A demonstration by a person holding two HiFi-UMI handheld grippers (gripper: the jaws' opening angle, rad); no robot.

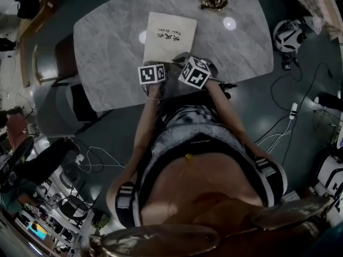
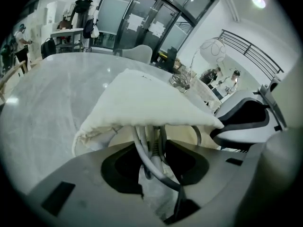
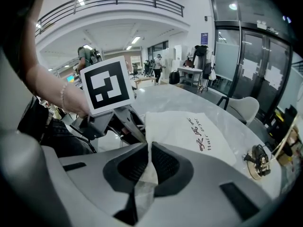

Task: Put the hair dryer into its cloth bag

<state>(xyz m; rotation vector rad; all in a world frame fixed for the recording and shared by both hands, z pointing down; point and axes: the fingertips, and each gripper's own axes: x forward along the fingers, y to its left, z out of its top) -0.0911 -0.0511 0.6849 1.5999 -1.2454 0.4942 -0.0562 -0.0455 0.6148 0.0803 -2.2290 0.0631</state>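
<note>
At the near edge of the marble table (image 1: 107, 36), the left gripper (image 2: 154, 148) has its jaws partly closed on the hair dryer's grey cord (image 2: 161, 178). The cord runs up under the raised mouth of the cream cloth bag (image 2: 142, 100). The dryer's body cannot be made out. The rest of the bag lies flat on the table's middle, printed side up. Close beside the left gripper, the right gripper (image 3: 148, 145) has its jaws together, pinching the bag's near hem.
</note>
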